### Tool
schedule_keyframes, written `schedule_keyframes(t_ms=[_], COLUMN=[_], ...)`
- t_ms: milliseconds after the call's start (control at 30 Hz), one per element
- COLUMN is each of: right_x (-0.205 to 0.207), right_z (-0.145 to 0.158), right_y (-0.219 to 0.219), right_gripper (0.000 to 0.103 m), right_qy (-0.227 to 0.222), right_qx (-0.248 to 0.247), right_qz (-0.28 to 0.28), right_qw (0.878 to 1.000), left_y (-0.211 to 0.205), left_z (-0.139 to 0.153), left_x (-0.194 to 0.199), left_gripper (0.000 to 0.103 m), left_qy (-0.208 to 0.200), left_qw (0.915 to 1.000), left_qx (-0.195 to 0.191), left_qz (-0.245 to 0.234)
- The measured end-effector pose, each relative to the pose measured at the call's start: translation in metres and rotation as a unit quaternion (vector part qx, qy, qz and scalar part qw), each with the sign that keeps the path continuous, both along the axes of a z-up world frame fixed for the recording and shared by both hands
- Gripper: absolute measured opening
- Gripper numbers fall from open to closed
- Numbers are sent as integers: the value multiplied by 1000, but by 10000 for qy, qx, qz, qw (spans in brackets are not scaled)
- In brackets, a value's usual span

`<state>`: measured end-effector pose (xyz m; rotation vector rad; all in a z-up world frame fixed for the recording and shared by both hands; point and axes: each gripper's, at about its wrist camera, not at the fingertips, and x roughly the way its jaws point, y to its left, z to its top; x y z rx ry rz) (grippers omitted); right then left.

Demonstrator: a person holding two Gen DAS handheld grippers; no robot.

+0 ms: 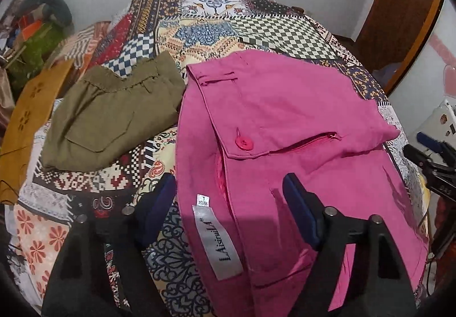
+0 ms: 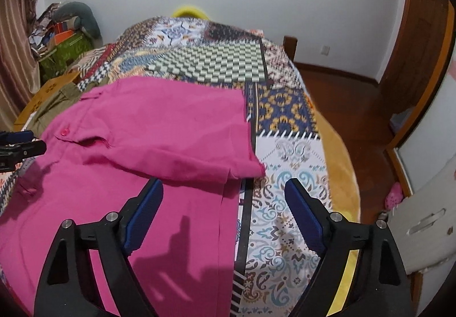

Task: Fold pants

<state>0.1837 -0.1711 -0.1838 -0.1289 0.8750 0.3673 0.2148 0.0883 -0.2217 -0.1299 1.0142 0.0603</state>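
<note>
Both left tongs (image 1: pixel 229 188) and right tongs (image 2: pixel 223 193) stood apart, empty, above pink pants (image 2: pixel 159 123) on bed (image 2: pixel 285 163).

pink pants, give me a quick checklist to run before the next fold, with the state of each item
1. Left gripper open and empty: ok, jaws spread over the waistband edge.
2. Right gripper open and empty: ok, jaws apart above the leg edge.
3. Pink pants already folded once: ok, one layer lies over another.
4. Top layer flat: not ok, its near edge is wrinkled and one corner juts out over the bedspread.
5. Olive pants apart from the pink pair: cannot tell, their edges meet or overlap in the left wrist view.
6. Fly button fastened: cannot tell.
</note>
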Motion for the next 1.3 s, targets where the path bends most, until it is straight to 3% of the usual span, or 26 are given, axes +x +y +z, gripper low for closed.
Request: schedule_keyframes(t_ms=[200, 400, 567, 667, 733, 767, 867, 1000, 1067, 1233, 1300], right_x=[17, 28, 37, 41, 43, 44, 43, 40, 40, 37, 35], right_z=[-21, -32, -45, -48, -48, -49, -49, -49, -50, -49, -45], right_y=[-1, 3, 9, 8, 7, 7, 11, 11, 10, 7, 6], right_gripper=[60, 53, 46, 45, 37, 26, 20, 11, 9, 9, 14], right_qy=[440, 703, 932, 946, 994, 1047, 1022, 1012, 1050, 1124, 1158], right_qx=[149, 384, 473, 549, 675, 760, 754, 763, 800, 818, 694], right_qz=[-7, 145, 341, 372, 406, 454, 514, 563, 545, 443, 406], right_qw=[9989, 9967, 9939, 9933, 9919, 9905, 9906, 9903, 9897, 9893, 9900], left_y=[2, 0, 2, 2, 2, 1, 2, 13, 22, 25, 25], left_z=[-5, -14, -21, -22, -21, -19, -16, -15, -19, -26, -21], left_x=[12, 18, 22, 22, 22, 21, 22, 26, 30, 31, 30], left_gripper=[63, 54, 32, 27, 17, 12, 8, 6, 7, 8, 16], left_qy=[150, 281, 370, 357, 306, 279, 207, 141, 200, 378, 420], left_qw=[9997, 9990, 9966, 9964, 9968, 9970, 9975, 9985, 9978, 9963, 9970], left_qx=[-163, -215, -579, -606, -569, -544, -486, -436, -587, -743, -622], left_qz=[-130, -279, -448, -469, -470, -476, -460, -292, -234, -215, -182])
